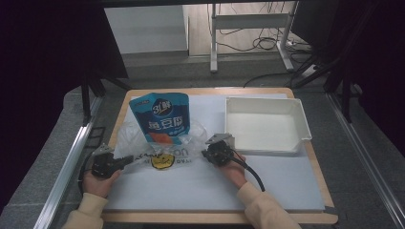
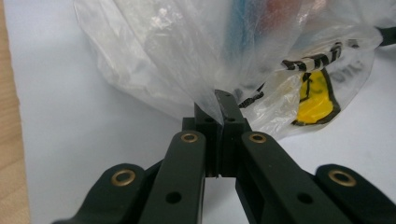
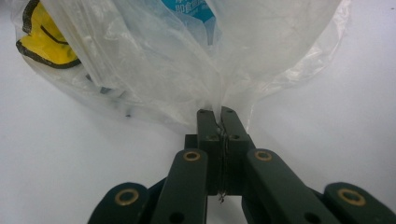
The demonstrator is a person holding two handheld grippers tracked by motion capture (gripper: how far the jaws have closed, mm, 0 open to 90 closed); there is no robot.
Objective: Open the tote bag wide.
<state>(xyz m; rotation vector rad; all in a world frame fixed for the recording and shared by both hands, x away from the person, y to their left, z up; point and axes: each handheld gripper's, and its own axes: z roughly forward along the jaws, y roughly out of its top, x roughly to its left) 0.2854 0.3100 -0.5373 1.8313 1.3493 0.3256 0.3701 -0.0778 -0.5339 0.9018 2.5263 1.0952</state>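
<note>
Your table (image 1: 286, 188) carries a white sheet, with an empty white tray (image 1: 265, 125) at the far right. To the left of the tray lies the clear plastic bag (image 1: 157, 145), and a blue pouch (image 1: 163, 117) sits partly inside it, its top sticking out of the far end. You hold the bag at both near corners: your left gripper (image 1: 125, 161) has its fingers (image 2: 231, 109) pinched tight on a fold of film, and your right gripper (image 1: 208, 153) is clamped the same way on the opposite edge. Expect the bag to be very light, limp and slippery; it will likely stretch or slide out of a thin pinch, so gather more film where you can. The pouch looks soft but heavier, and may slip about inside. The crumpled film blurs the pouch's lower half, and the bag's yellow print (image 2: 317, 95) is only partly readable.
</note>
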